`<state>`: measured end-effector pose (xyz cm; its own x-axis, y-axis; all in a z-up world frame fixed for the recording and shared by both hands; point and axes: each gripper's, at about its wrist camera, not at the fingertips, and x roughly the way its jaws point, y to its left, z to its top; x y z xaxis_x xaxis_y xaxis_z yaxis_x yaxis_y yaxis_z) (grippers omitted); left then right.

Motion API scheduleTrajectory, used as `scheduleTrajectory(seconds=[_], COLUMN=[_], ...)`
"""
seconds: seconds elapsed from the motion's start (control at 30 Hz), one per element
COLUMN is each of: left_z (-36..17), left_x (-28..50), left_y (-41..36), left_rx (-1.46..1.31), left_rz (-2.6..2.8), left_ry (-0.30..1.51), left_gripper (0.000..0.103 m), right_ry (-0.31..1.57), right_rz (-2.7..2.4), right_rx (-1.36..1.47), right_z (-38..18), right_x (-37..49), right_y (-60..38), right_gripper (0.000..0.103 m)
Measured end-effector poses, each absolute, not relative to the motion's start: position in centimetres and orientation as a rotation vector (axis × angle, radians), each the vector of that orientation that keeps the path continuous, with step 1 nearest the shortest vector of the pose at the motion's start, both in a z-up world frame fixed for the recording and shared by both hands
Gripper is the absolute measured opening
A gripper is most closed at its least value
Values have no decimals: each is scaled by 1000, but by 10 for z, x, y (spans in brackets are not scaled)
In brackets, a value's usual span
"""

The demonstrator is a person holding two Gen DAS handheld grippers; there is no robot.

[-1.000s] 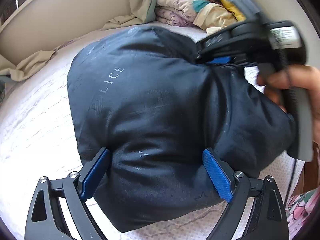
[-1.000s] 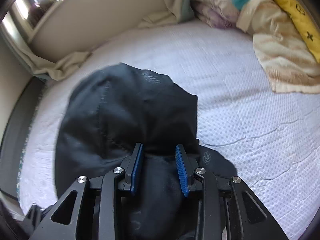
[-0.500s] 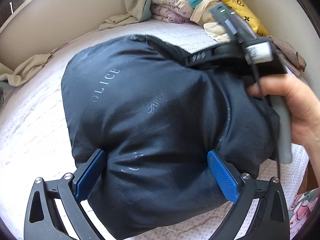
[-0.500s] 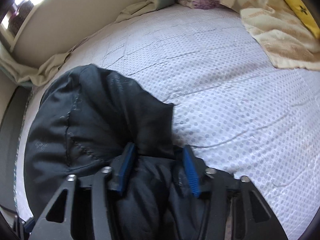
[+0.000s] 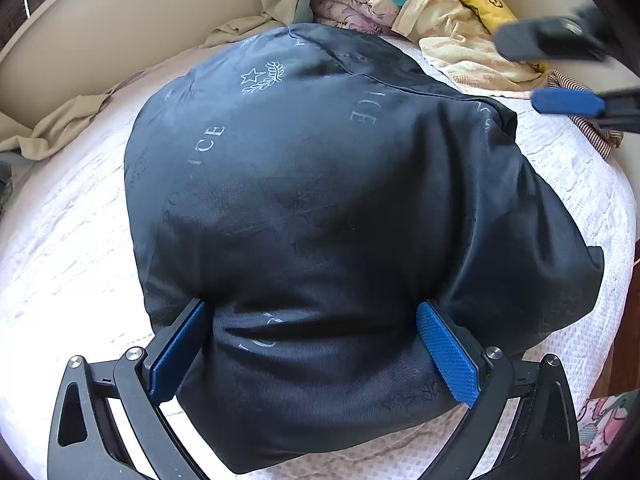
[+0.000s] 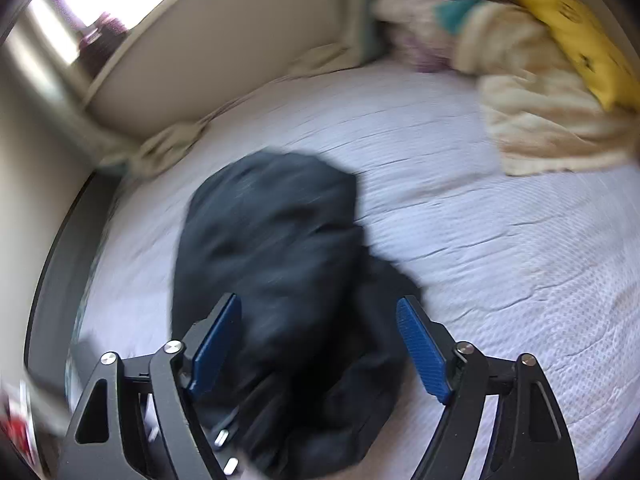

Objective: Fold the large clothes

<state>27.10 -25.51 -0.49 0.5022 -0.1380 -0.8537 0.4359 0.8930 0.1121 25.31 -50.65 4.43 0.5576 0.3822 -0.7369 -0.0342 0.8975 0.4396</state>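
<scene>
Left wrist view: the left gripper (image 5: pixel 312 350) is straddling the near end of the jacket (image 5: pixel 320 208), jaws spread wide with the dark padded bundle bulging between the blue pads; they are pressing its flanks rather than pinching, probably pinning the fold in place. The jacket is lying folded into a thick lump mid-bed, faint "POLICE" lettering and a star crest showing on top. The right gripper (image 5: pixel 560 76) is hanging blurred at upper right, clear of the cloth, jaws parted and holding nothing. Right wrist view: heavily motion-blurred; the right gripper (image 6: pixel 320 344) is standing open above the jacket (image 6: pixel 276 248), no fabric caught between the pads, likely freeing itself for the next grab. The bed (image 6: pixel 500 280) is wearing a white dotted cover, lightly creased. A pile of bedding (image 5: pixel 420 4) is sitting at the far side, a yellow pillow (image 6: pixel 576 40) on it, a beige wall (image 6: pixel 224 48) and bright window behind.
</scene>
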Motion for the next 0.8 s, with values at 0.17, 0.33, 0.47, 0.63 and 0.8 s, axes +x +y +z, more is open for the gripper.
scheduleTrajectory(seconds=[0.17,0.33,0.47,0.63,0.8], left_z=[-5,-7,-9,-9,13], left_x=[270,267,264,257,252], left_y=[-254,-257,-261,-259,-227], left_rx=[335,349,375,386,259], left_rz=[-350,-349,-345,-352,-443], left_ry=[1001,1000,992,972,1007], left_gripper=[103,103,103,102,101], right_ry=[1090,1151,1202,1245,1238], right_rz=[213,152,133,154,184], right_rx=[272,221,224,281,321], right_z=[16,-13,-41,-74,-86], right_x=[258,261,271,285,287], right_y=[-483,-487,-489,-489,-496], right_gripper=[80,83,84,86,90])
